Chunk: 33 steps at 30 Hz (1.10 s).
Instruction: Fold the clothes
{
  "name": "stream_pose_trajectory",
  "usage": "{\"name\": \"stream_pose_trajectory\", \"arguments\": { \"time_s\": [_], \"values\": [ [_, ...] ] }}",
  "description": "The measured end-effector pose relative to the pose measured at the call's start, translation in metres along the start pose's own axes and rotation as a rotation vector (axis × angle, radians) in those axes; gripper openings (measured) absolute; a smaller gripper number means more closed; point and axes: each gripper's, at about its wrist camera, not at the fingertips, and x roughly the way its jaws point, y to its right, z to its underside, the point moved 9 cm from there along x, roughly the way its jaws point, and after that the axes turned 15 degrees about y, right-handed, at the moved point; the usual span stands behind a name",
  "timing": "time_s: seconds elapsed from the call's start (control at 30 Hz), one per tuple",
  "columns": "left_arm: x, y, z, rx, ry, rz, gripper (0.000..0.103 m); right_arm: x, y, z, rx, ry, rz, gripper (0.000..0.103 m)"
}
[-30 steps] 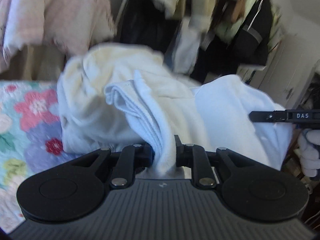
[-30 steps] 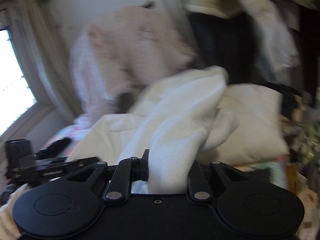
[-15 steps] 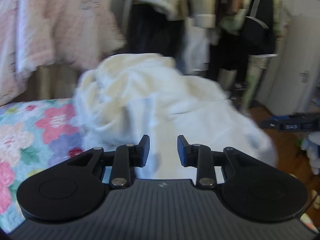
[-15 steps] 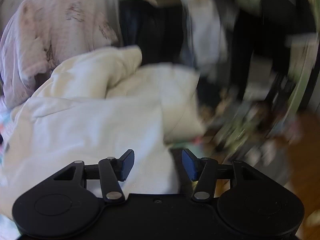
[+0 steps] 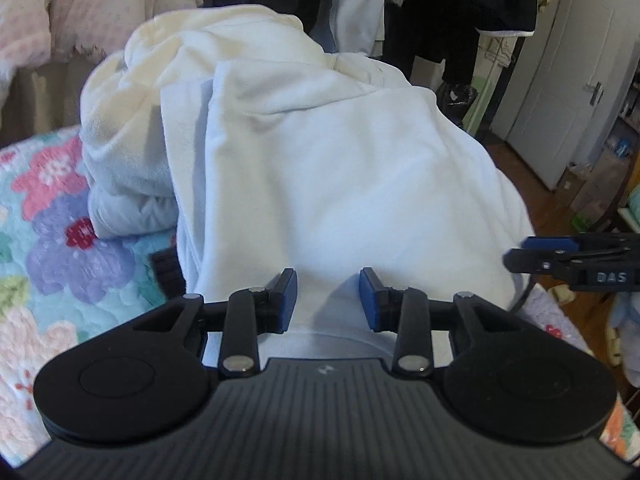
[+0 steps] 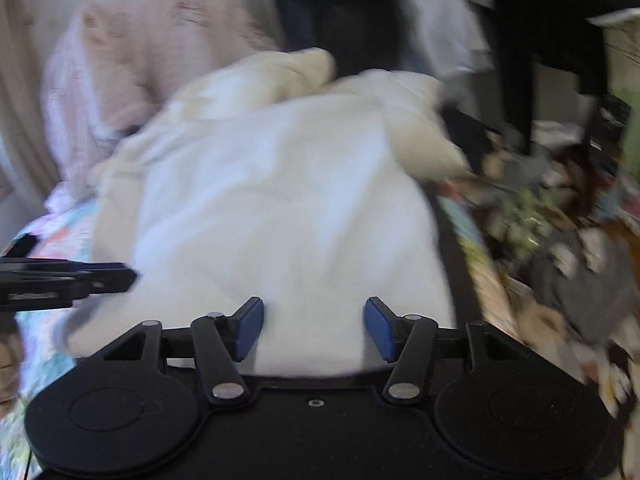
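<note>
A white fleece garment (image 5: 328, 168) lies folded over in a mound on the floral quilt (image 5: 60, 240). It also shows in the blurred right wrist view (image 6: 280, 208). My left gripper (image 5: 327, 300) is open and empty, just above the garment's near edge. My right gripper (image 6: 314, 326) is open and empty over the same garment. The right gripper's fingers reach in from the right in the left wrist view (image 5: 560, 256). The left gripper's fingers show at the left of the right wrist view (image 6: 80, 278).
A pink fleece (image 5: 100, 4) hangs at the back left. Dark and pale clothes (image 5: 460, 8) hang behind the mound. A white door (image 5: 568, 80) stands at the right. Clutter (image 6: 560, 240) covers the floor beside the bed. A small dark item (image 5: 168, 272) lies on the quilt.
Both grippers were shut on the white garment and held it up. They have opened and let it go; it has settled flat on the mound.
</note>
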Motion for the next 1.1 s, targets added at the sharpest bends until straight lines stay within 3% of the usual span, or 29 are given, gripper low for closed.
{"name": "stream_pose_trajectory", "arguments": {
  "time_s": [0.07,0.17,0.23,0.37,0.47,0.57,0.63,0.77,0.97,1.1],
  "values": [
    [-0.004,0.001,-0.001,-0.006,0.006,-0.021,0.034,-0.006,-0.001,-0.002,0.030,0.004,0.071,0.061],
    [-0.024,0.006,-0.005,0.099,0.033,-0.113,0.036,-0.028,-0.011,-0.002,0.132,0.047,0.181,0.061],
    [-0.038,0.011,-0.005,0.111,0.067,-0.166,0.047,-0.044,-0.032,-0.003,0.123,0.091,0.189,0.062],
    [-0.066,0.021,-0.004,0.102,0.124,-0.231,0.050,-0.067,-0.077,0.000,-0.115,0.173,0.161,0.064],
    [-0.083,0.031,0.001,0.105,0.130,-0.236,0.058,-0.074,-0.084,0.008,-0.104,0.178,0.158,0.065],
    [-0.105,0.039,0.005,0.146,0.170,-0.271,0.076,-0.080,-0.087,0.016,-0.043,0.180,0.125,0.065],
    [-0.120,0.043,0.008,0.167,0.205,-0.290,0.094,-0.082,-0.091,0.021,-0.062,0.171,0.115,0.065],
    [-0.139,0.051,0.005,0.193,0.263,-0.286,0.099,-0.091,-0.097,0.024,-0.077,0.167,0.140,0.066],
    [-0.148,0.060,0.004,0.219,0.263,-0.322,0.100,-0.094,-0.101,0.027,-0.149,0.143,0.226,0.066],
    [-0.150,0.063,0.001,0.192,0.261,-0.315,0.100,-0.097,-0.098,0.030,-0.101,0.130,0.218,0.066]
  ]
}}
